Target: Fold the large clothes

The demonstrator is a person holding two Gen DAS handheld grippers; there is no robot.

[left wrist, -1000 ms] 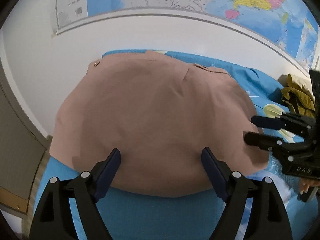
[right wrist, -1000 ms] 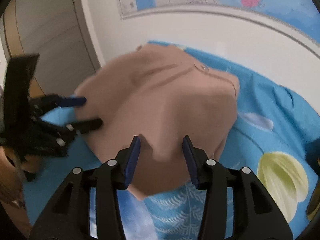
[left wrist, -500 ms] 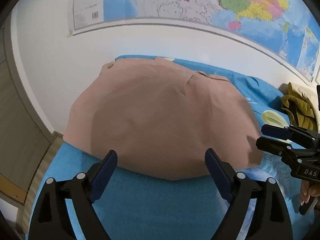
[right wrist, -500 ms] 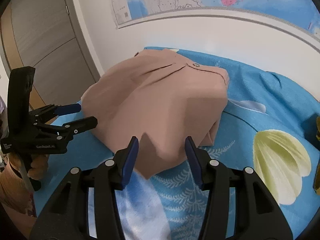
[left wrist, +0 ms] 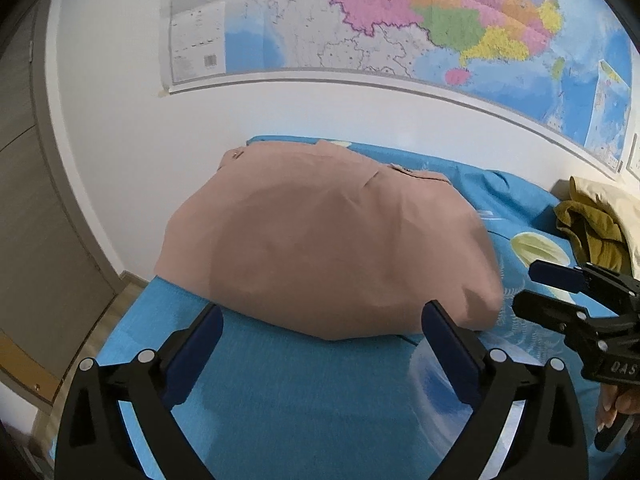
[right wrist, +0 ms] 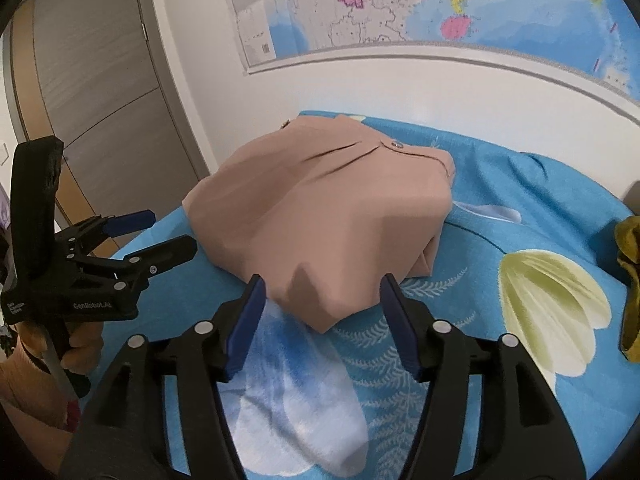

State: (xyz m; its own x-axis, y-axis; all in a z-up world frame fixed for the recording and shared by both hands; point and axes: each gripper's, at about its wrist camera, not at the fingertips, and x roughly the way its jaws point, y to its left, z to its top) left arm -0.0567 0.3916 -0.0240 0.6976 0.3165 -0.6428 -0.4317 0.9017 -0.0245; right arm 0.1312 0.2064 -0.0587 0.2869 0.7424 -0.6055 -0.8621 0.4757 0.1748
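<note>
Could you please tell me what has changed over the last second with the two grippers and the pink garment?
Both grippers have backed away from the folded pink garment: the left gripper stayed open, and the right gripper opened wider. Neither holds cloth. The garment stayed folded on the blue bedsheet.

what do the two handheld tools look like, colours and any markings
Both are black plastic frames with silver pivot screws and blue finger pads. The left tool carries white "GenRobot.AI" lettering; the right tool shows white letters reading "DAS", the rest cut off. No cables or sleeves show.
</note>
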